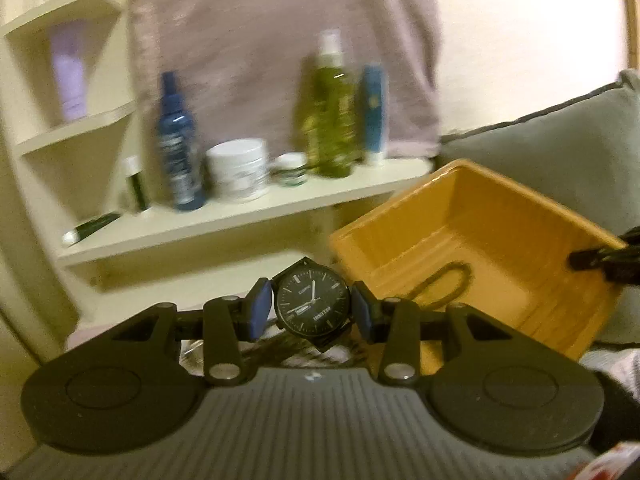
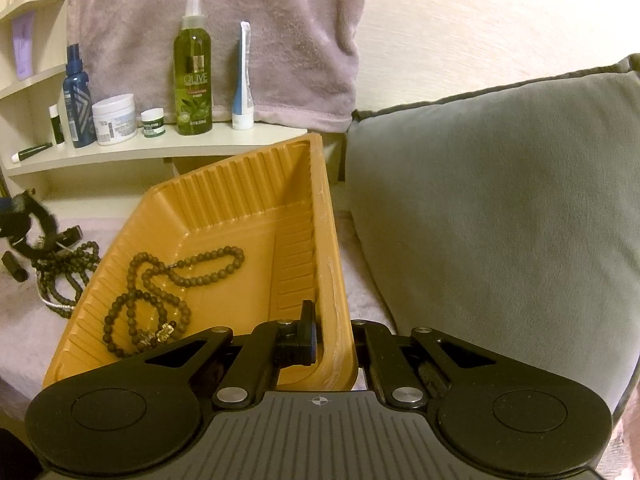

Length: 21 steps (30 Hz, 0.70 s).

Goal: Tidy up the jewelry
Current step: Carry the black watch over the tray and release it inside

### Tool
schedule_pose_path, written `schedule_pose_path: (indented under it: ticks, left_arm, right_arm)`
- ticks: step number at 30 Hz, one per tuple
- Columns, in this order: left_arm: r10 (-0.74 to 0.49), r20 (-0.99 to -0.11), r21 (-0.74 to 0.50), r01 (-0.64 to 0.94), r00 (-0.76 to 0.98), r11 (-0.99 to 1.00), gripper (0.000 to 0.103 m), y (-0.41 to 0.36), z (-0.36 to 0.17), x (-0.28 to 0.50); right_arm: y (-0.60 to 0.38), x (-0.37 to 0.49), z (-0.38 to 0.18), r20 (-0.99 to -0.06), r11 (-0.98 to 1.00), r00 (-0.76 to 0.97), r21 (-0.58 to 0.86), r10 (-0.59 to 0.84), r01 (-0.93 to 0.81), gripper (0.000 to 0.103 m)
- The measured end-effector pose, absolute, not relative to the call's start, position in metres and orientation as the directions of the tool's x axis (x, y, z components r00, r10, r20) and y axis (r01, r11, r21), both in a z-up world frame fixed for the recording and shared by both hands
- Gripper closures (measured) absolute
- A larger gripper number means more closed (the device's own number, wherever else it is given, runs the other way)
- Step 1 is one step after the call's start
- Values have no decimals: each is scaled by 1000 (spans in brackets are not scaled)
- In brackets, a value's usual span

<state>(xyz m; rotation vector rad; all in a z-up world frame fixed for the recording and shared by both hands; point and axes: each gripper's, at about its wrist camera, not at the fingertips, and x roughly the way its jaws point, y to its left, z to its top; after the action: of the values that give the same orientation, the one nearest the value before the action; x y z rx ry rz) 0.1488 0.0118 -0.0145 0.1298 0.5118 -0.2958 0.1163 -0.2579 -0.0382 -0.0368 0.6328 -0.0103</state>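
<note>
My left gripper (image 1: pixel 312 307) is shut on a black wristwatch (image 1: pixel 312 302), its blue pads (image 1: pixel 260 308) clamping the case, held in the air left of the orange tray (image 1: pixel 520 216). My right gripper (image 2: pixel 334 338) is shut on the near right wall of the orange tray (image 2: pixel 332 280) and holds it tilted. A brown bead necklace (image 2: pixel 176 280) lies inside the tray. More dark beads and a silver chain (image 2: pixel 64 272) lie on the lilac cloth left of the tray, beside the left gripper (image 2: pixel 24 232).
A cream shelf (image 2: pixel 160 148) behind holds a green olive spray bottle (image 2: pixel 192 72), a blue bottle (image 2: pixel 78 104), white jars (image 2: pixel 114 118) and tubes. A grey cushion (image 2: pixel 500 220) stands right of the tray. A mauve towel (image 2: pixel 224 20) hangs behind.
</note>
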Motion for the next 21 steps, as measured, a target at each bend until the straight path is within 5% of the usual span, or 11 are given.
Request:
schedule_pose_path:
  ticks: [21]
  left_arm:
    - [-469, -580, -30, 558, 666, 830, 62, -89, -49, 140]
  right_arm:
    - [-261, 118, -41, -591, 1000, 806, -17, -9, -2, 98]
